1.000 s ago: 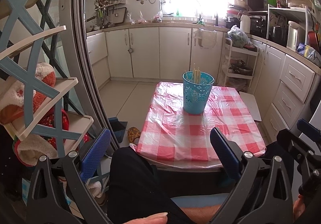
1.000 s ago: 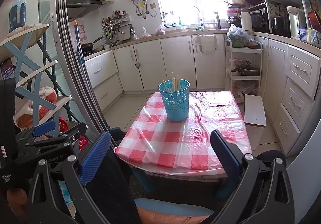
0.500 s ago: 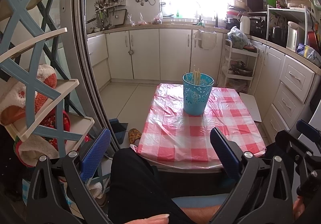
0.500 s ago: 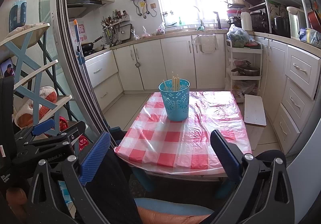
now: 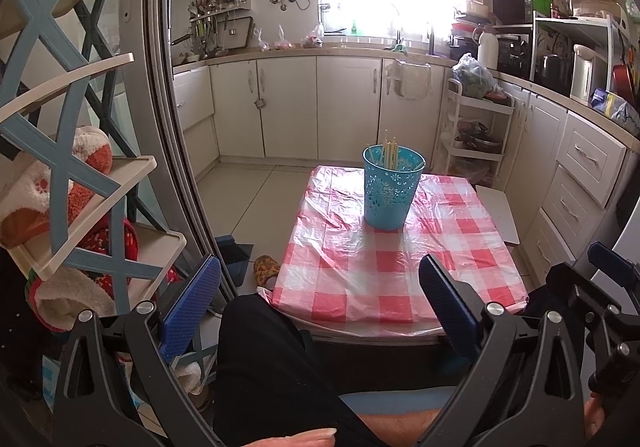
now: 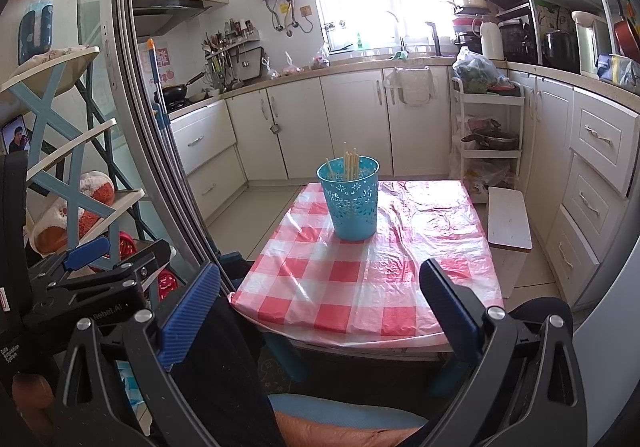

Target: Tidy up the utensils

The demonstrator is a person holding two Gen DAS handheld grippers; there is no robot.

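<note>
A blue perforated utensil bucket (image 5: 392, 191) stands on the far half of a small table with a red-and-white checked cover (image 5: 396, 267). Several pale chopsticks (image 5: 390, 151) stand upright inside it. The bucket also shows in the right wrist view (image 6: 353, 203), with the chopsticks (image 6: 351, 167) in it. My left gripper (image 5: 320, 307) is open and empty, held back from the table's near edge above a lap. My right gripper (image 6: 320, 307) is open and empty, also short of the near edge. The left gripper's side shows at the left of the right wrist view (image 6: 96, 279).
A blue-and-cream shelf rack (image 5: 72, 175) with plush slippers stands at the left beside a sliding door frame (image 5: 176, 151). A white stool (image 6: 509, 219) and a white trolley (image 6: 488, 135) stand right of the table. Kitchen cabinets (image 5: 320, 107) line the back and right walls.
Both views have shifted very slightly. The grippers stay open and the bucket has not moved.
</note>
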